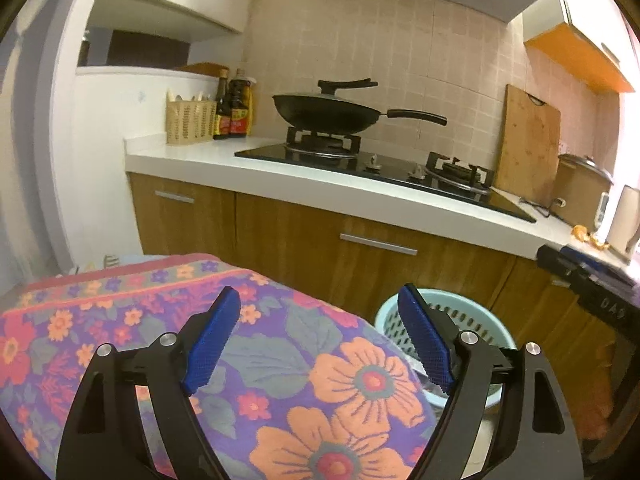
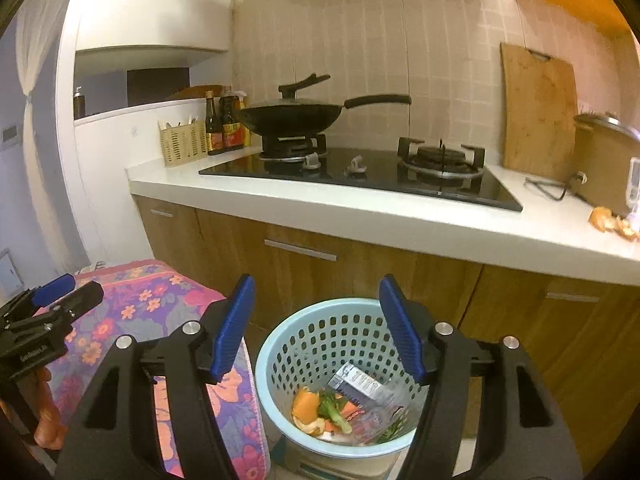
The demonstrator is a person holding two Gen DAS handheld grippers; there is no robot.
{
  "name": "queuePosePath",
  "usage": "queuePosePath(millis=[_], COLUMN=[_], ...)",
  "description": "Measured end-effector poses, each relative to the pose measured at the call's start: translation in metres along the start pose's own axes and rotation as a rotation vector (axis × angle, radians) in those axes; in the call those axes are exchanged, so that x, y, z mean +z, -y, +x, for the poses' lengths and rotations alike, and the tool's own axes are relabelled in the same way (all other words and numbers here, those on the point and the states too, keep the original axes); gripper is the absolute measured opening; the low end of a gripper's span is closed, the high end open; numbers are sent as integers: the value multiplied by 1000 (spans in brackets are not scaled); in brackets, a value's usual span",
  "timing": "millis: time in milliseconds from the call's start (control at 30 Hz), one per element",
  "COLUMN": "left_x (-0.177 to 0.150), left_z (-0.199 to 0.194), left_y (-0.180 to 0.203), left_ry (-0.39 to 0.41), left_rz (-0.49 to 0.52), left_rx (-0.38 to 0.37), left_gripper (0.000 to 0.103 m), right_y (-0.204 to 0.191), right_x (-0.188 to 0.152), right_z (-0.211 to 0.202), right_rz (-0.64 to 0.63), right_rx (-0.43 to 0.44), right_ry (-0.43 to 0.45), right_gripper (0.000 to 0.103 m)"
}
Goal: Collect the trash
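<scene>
**Caller:** Trash is sitting in your pale blue perforated basket (image 2: 332, 344), down on the floor in front of the wooden cabinets. In it you've got orange peel (image 2: 306, 408), a green broccoli piece (image 2: 332, 406), a small printed carton (image 2: 358, 384) and some clear plastic wrap.

**Spotter:** More peel (image 2: 612, 222) is up on your counter (image 2: 400, 216), near the brown cooker at the far right.

**Caller:** Your right tool (image 2: 316, 324) hangs above the basket, jaws wide apart, nothing between them. Your left tool (image 1: 320, 336) is spread open too, over the flowered cloth (image 1: 280, 360), empty.

**Spotter:** Only your right view looks down into the basket. From your left view you get just its rim (image 1: 384, 312) beside the cloth, contents hidden.

**Caller:** Your left view alone catches the range hood overhead. Both show the black wok (image 1: 324, 112) on the burner and the woven utensil holder (image 1: 190, 122) with sauce bottles touching beside it.
</scene>
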State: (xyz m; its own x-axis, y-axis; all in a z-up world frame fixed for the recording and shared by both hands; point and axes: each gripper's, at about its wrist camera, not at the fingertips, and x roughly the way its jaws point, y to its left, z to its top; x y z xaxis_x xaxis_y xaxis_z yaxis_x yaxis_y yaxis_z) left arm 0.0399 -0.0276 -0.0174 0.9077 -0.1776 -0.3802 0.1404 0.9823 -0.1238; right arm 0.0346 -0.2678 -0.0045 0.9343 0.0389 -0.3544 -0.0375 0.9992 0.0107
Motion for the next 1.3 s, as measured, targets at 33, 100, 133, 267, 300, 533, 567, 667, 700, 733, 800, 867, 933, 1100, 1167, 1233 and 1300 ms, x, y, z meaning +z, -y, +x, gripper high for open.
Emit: queuePosePath(millis=[33,100,133,267,300,533,567,667,700,733,800,867,933,1100,1167,1233,1300], left_x=[-2,-3,-4,-7,-7,-9,-9,-11,-12,-12,-13,-14,-15,-16,-16,-16,-16], left_z=[-1,-2,-4,-8,-9,-11,-10,-7,-6,-6,-5,-5,-5,-4,-4,-4,-4], left_y=[1,2,3,8,8,4,4,6,7,8,9,11,12,12,12,12,12], left_ry=[9,15,19,24,24,26,23,14,12,9,10,11,9,7,9,10,9], left_rz=[11,14,15,54,59,41,41,56,59,62,66,73,76,77,81,81,81], left_rx=[20,41,42,80,89,90,93,104,101,98,101,100,94,88,90,93,93], left_gripper=[79,79,79,84,84,86,86,86,86,86,86,86,86,86,86,86,86], right_y=[-3,-8,-10,-19,-20,-23,-23,-20,-20,-20,-19,-18,-17,-18,-18,-18,-18], right_x=[0,1,1,-1,-2,-8,-8,-8,-8,-8,-9,-9,-9,-11,-12,-12,-12], right_z=[-1,-3,-4,-2,-2,-1,-2,-4,-4,-4,-4,-3,-2,0,0,1,2], right_rz=[-6,-13,-12,-17,-23,-35,-36,-33,-32,-32,-33,-31,-29,-33,-32,-33,-33], right_rx=[-8,-20,-24,-33,-37,-54,-59,-68,-71,-77,-83,-90,-91,-94,-94,-94,-98], right_ry=[6,16,20,30,31,34,37,39,38,39,40,37,34,28,27,24,24], right_gripper=[61,61,61,61,61,61,61,61,61,61,61,61,61,61,62,62,62])
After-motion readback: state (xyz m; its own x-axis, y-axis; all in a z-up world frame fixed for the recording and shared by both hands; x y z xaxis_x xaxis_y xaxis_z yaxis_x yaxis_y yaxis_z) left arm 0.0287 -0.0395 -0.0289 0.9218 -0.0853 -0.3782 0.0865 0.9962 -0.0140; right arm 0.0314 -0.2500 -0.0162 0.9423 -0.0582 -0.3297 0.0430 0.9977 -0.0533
